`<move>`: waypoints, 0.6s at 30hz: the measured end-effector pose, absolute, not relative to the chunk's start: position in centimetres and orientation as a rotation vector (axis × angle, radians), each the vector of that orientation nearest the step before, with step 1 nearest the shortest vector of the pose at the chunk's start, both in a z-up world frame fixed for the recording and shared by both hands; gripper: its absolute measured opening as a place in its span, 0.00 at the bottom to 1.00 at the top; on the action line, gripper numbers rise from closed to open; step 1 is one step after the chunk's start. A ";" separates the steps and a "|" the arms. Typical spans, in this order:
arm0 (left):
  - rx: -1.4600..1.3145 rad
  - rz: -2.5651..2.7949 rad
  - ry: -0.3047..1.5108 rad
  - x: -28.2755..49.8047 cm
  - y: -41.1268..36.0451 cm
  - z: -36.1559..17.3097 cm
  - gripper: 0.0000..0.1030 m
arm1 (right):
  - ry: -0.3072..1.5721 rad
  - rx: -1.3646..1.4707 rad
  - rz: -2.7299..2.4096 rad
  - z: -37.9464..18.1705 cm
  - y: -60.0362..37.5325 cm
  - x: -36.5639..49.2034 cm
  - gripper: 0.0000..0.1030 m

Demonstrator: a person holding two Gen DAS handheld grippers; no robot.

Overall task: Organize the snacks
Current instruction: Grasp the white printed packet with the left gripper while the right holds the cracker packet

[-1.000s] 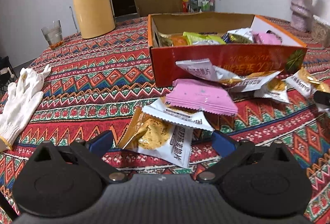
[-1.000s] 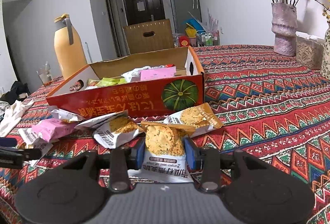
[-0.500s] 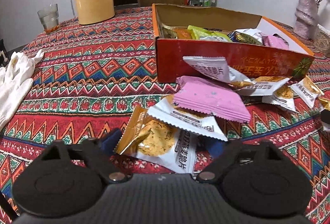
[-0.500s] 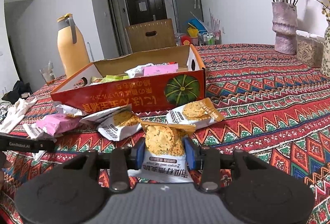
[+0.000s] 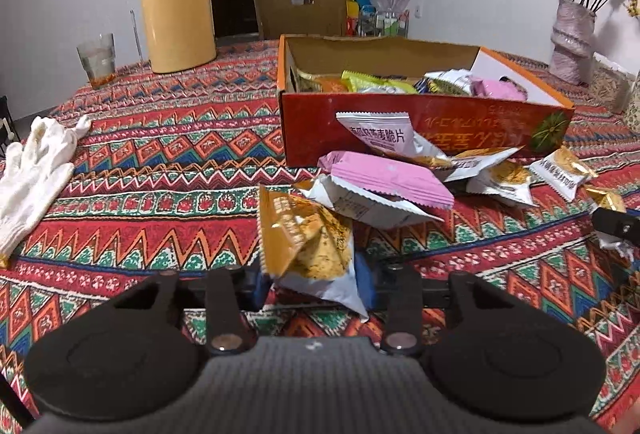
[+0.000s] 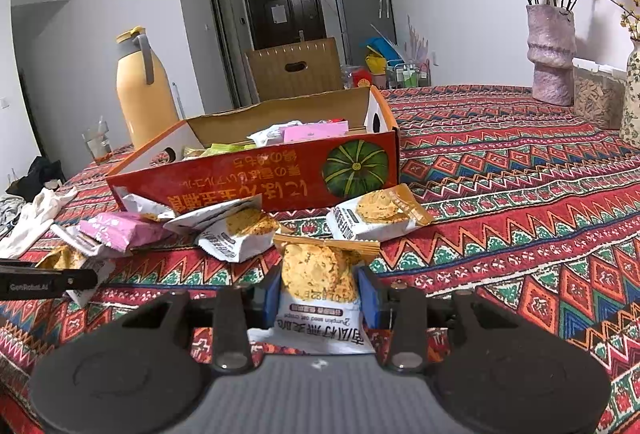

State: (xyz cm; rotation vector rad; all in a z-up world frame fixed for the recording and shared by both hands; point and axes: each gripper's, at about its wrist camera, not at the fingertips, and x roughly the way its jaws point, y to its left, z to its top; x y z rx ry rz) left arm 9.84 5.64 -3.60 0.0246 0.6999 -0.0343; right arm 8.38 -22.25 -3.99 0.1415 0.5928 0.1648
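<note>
Our left fingers (image 5: pixel 314 284), just closing, pinch a crumpled gold-and-white cracker packet (image 5: pixel 308 246); our right fingers (image 6: pixel 320 292) clamp a white pumpkin-crisp packet (image 6: pixel 316 274); open patterned bench (image 6: pixel 520 234) at three o'clock.

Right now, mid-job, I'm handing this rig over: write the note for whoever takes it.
Left gripper: jaws have just been closing on a crumpled gold-and-white cracker packet, now pinched between them.
Right gripper: shut on a white cracker packet with gold top.
Open red cardboard box with pumpkin print already holds several snacks.
Left: a pink wrapper and four or so white cracker packets lie loose on the patterned tablecloth before the box. Drop both held packets in, then clear the rest.
</note>
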 end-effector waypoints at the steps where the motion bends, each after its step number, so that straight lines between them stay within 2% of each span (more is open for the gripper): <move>1: 0.021 -0.035 0.692 9.5 5.6 -3.4 0.36 | 0.591 0.142 0.165 -4.0 -22.3 8.2 0.38; 2: 0.017 -0.036 0.681 9.1 5.6 -3.2 0.35 | 0.590 0.141 0.166 -3.9 -22.3 8.0 0.38; 3: 0.012 -0.038 0.675 8.8 5.6 -3.0 0.25 | 0.588 0.141 0.167 -3.9 -22.3 7.9 0.38; 4: 0.004 -0.048 0.673 8.6 5.7 -2.8 0.19 | 0.586 0.140 0.168 -3.8 -22.3 7.7 0.38; 7: -0.007 -0.049 0.654 7.7 5.7 -2.4 0.15 | 0.580 0.138 0.172 -3.6 -22.2 7.3 0.38; 18: -0.032 -0.059 0.557 5.0 5.5 0.0 0.14 | 0.558 0.129 0.182 -2.9 -21.9 6.2 0.38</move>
